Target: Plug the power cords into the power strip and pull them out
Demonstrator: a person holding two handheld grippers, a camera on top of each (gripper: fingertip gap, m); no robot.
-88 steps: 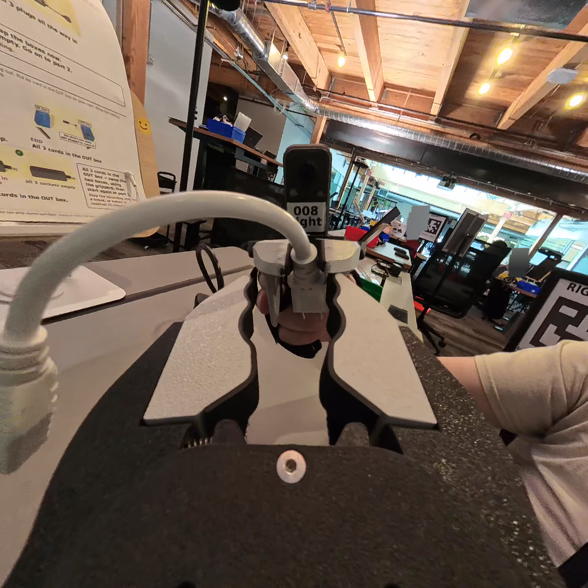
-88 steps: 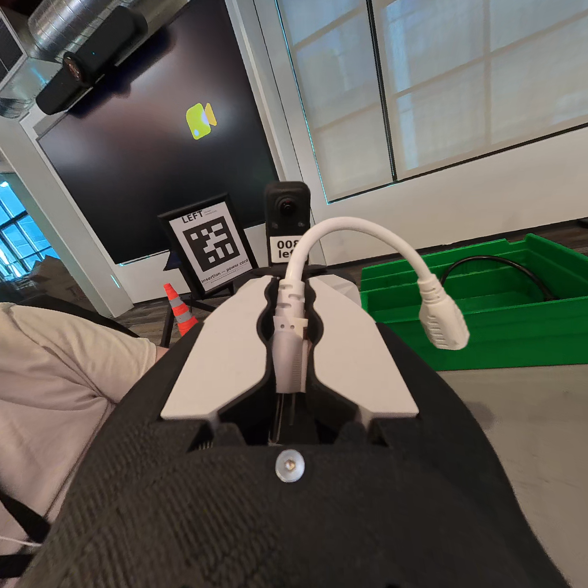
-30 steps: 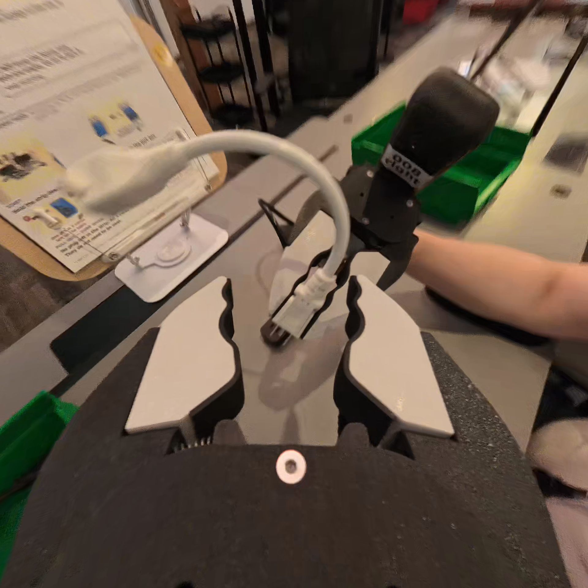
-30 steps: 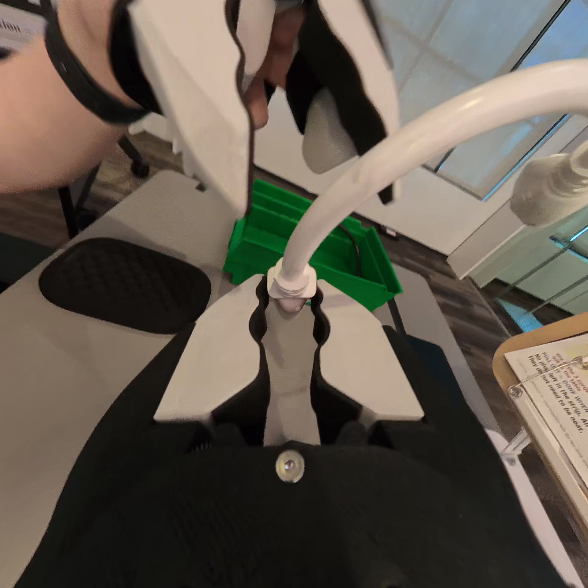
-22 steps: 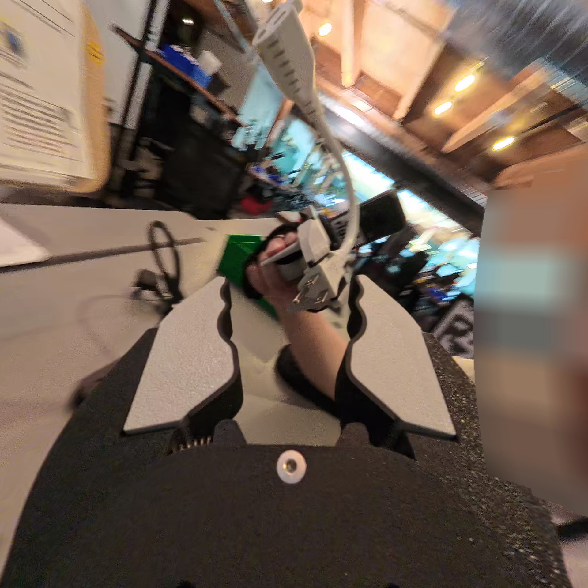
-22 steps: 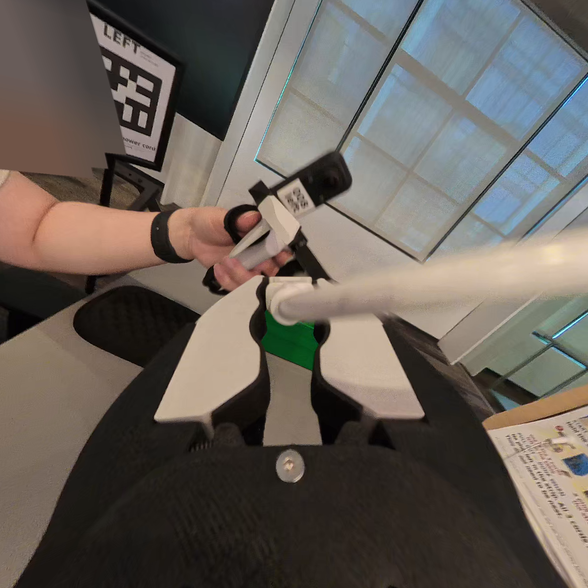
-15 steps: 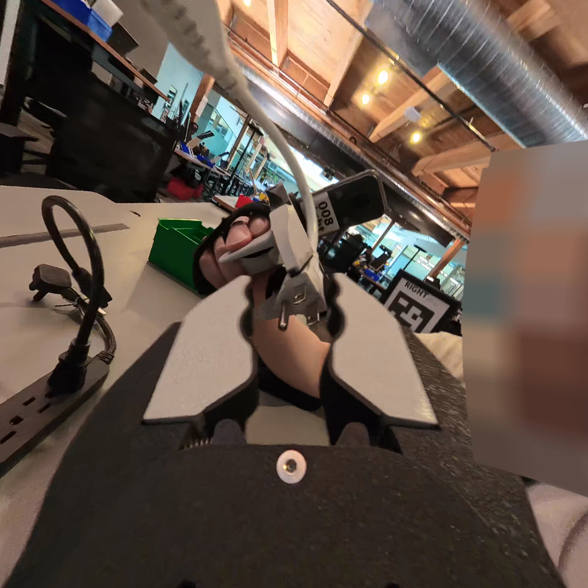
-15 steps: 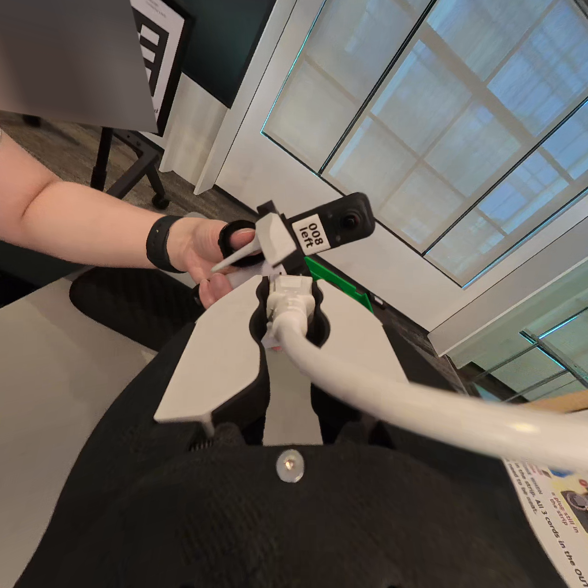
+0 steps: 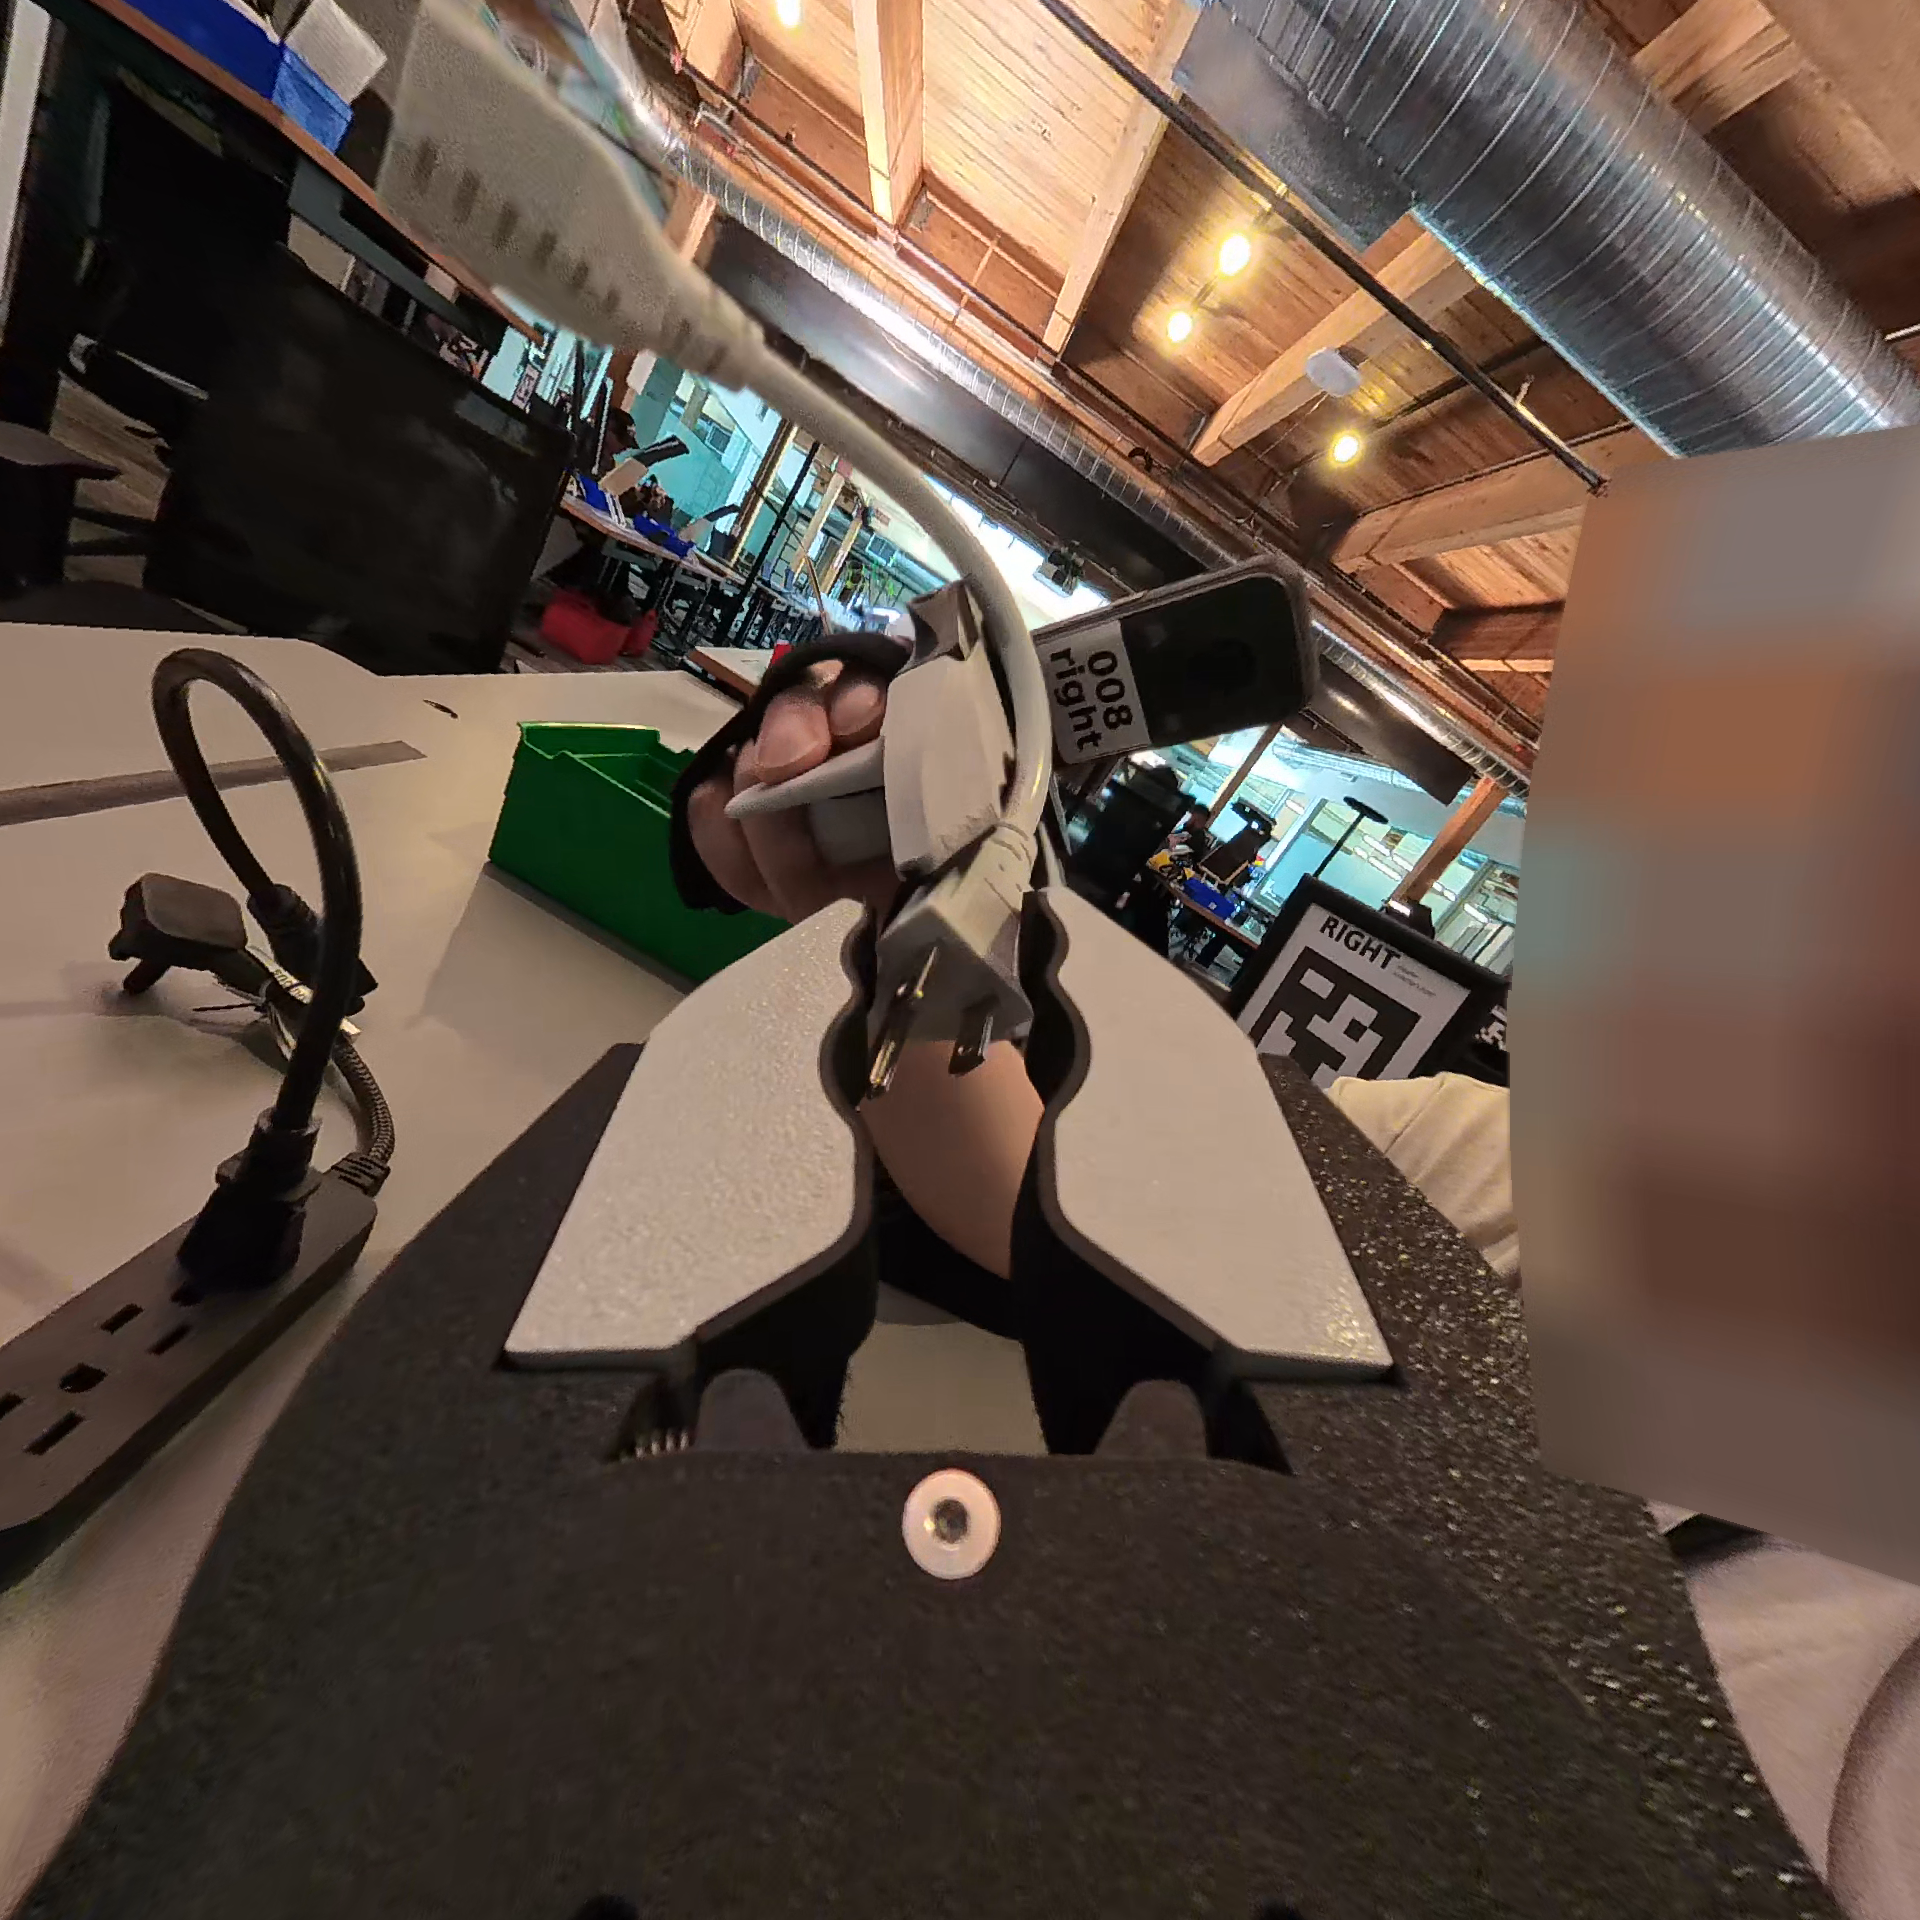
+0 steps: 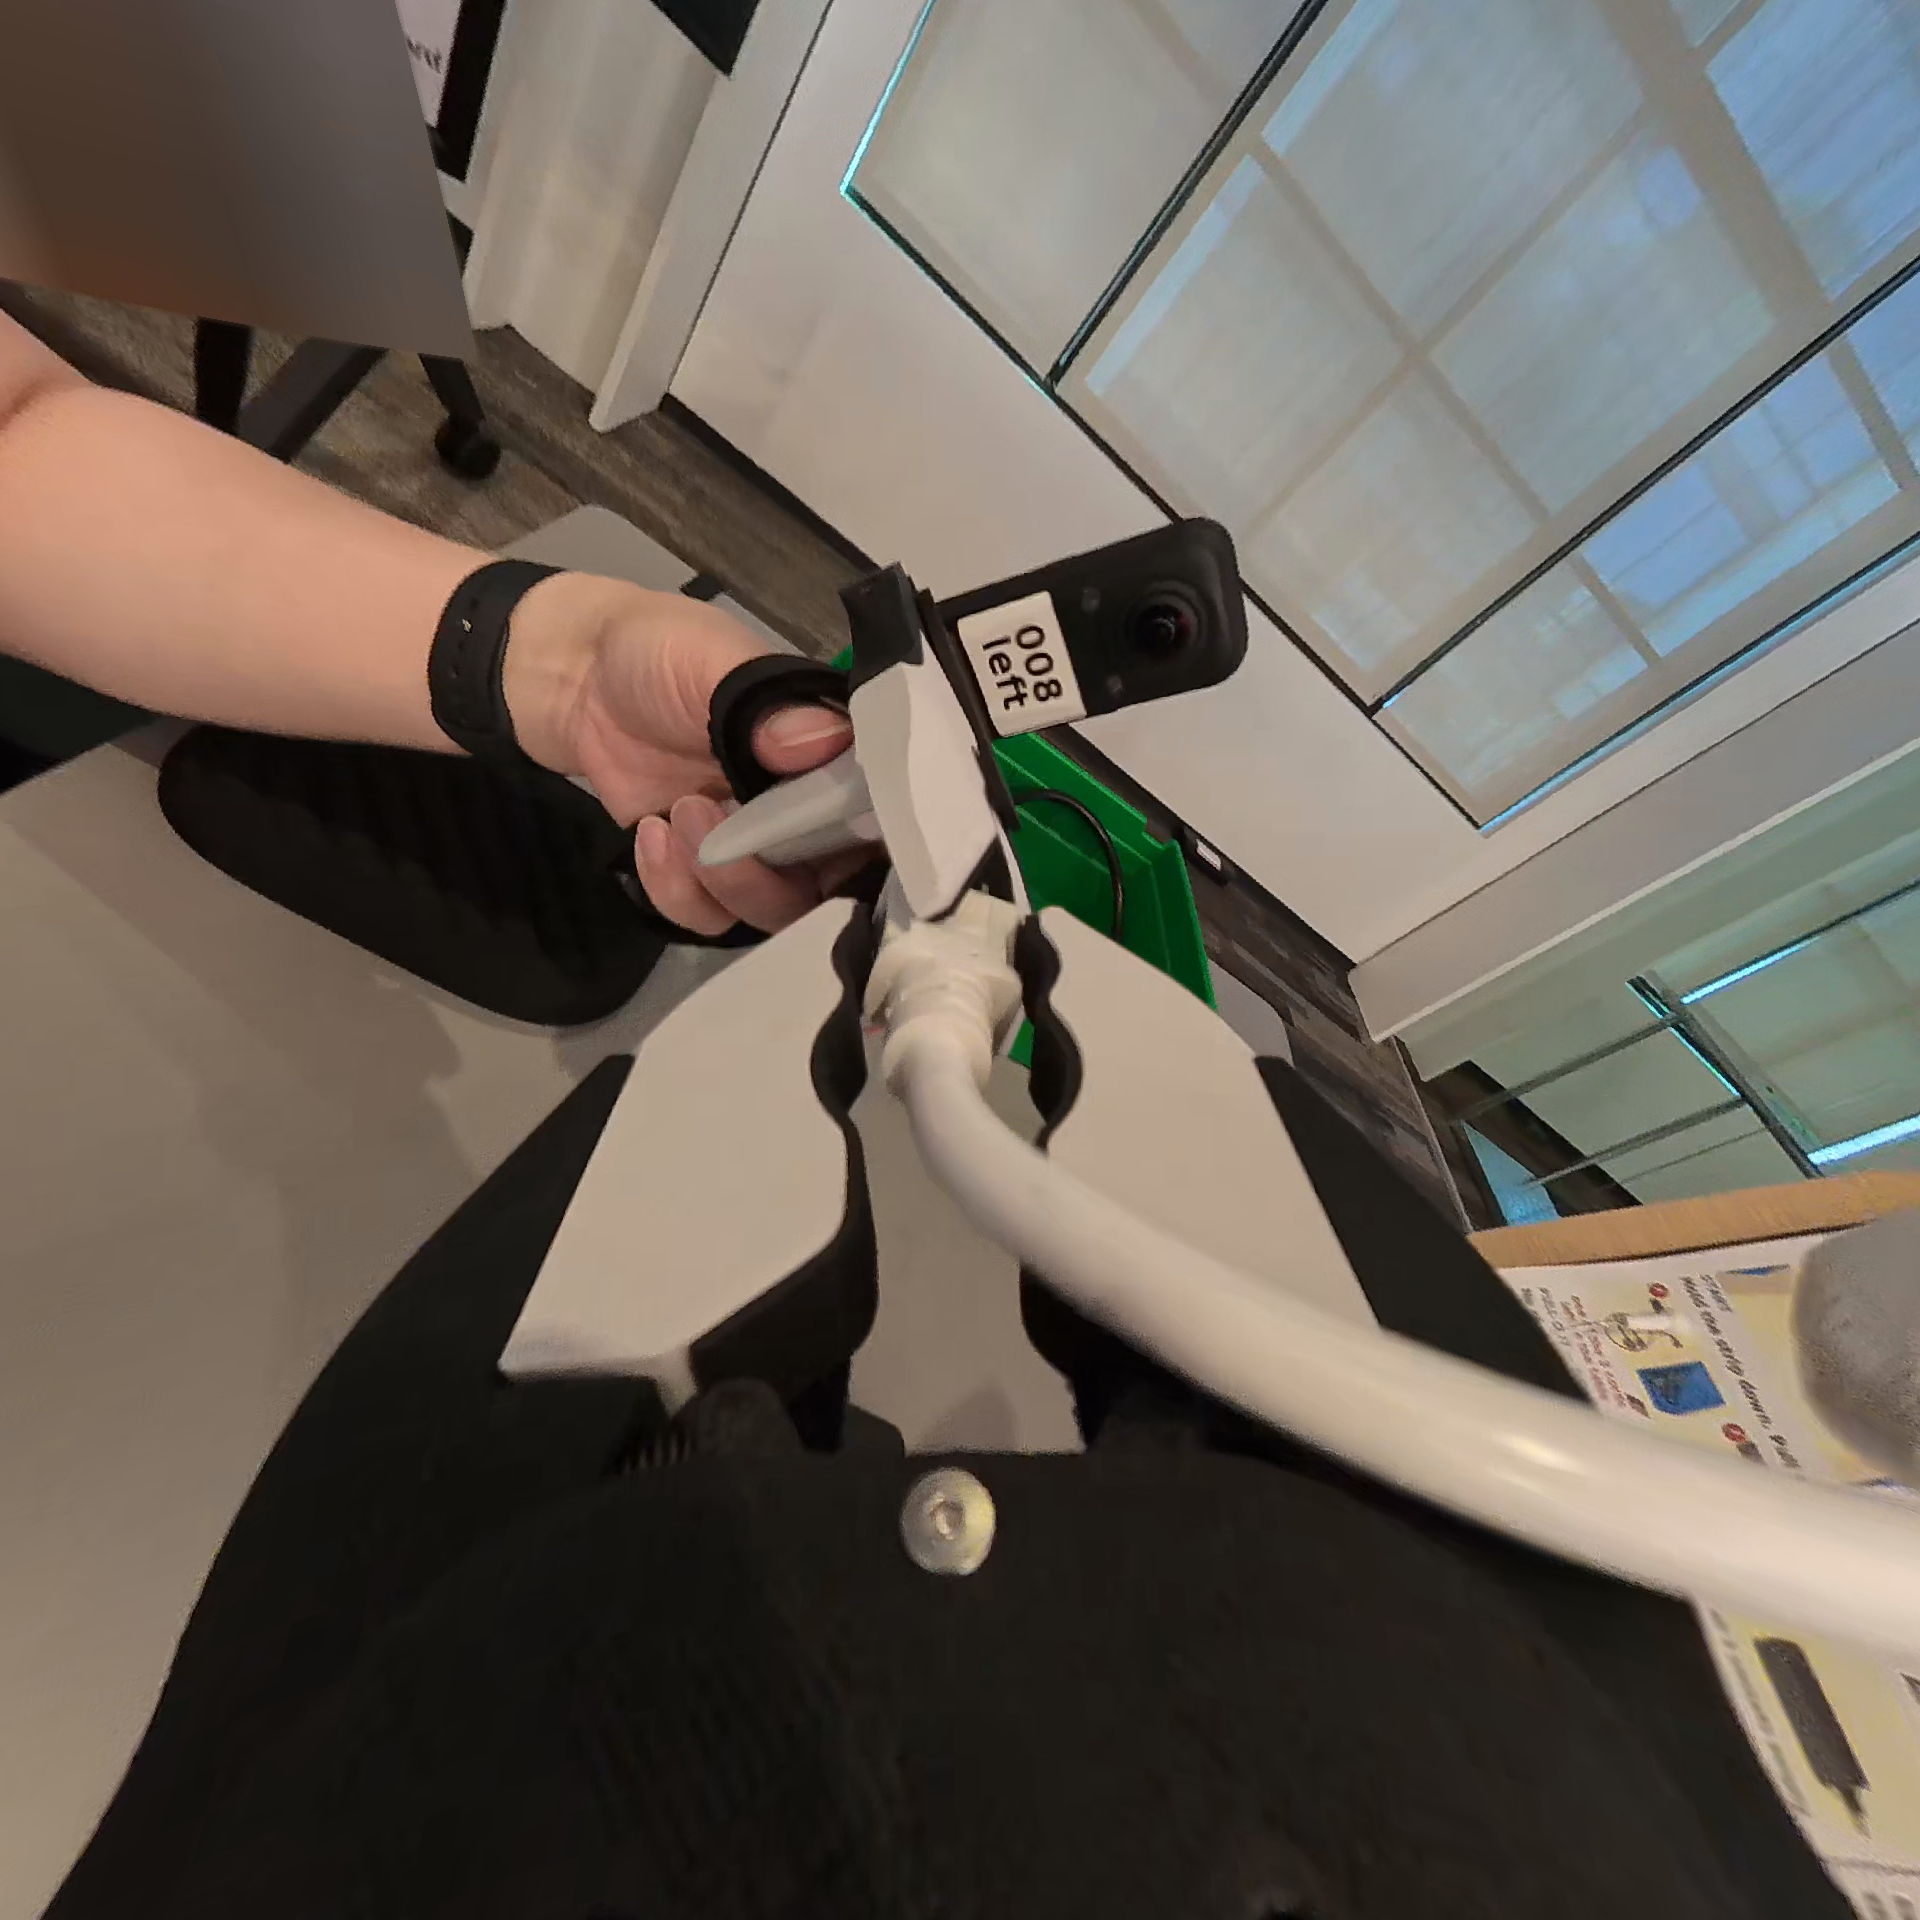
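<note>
- The white cord [image 9: 1003, 665] is up in the air above the counter [image 9: 94, 1091], its plug [image 9: 951, 956] at the meeting point of both grippers.
- Right gripper [image 10: 951, 971]: jaws clenched on the plug body, with the cord bending back out past the camera toward the lower right.
- Left gripper [image 9: 951, 997]: jaws are close on either side of the plug (its 3 prongs point back between them), but I cannot tell if they press on it.
- The cord's socket end [image 9: 520, 177] hangs blurred high above the plug, at upper left in the left wrist view.
- Left of the plug, the black power strip [image 9: 125, 1340] lies on the counter with 1 black cord [image 9: 281, 862] plugged in, looping up and over.
- A green bin [image 9: 613, 831] sits on the counter beyond the strip, just behind the hand [image 9: 779, 831] that holds the right gripper.
- In the right wrist view, another green bin [image 10: 1101, 883] with a black cable shows behind the plug.
</note>
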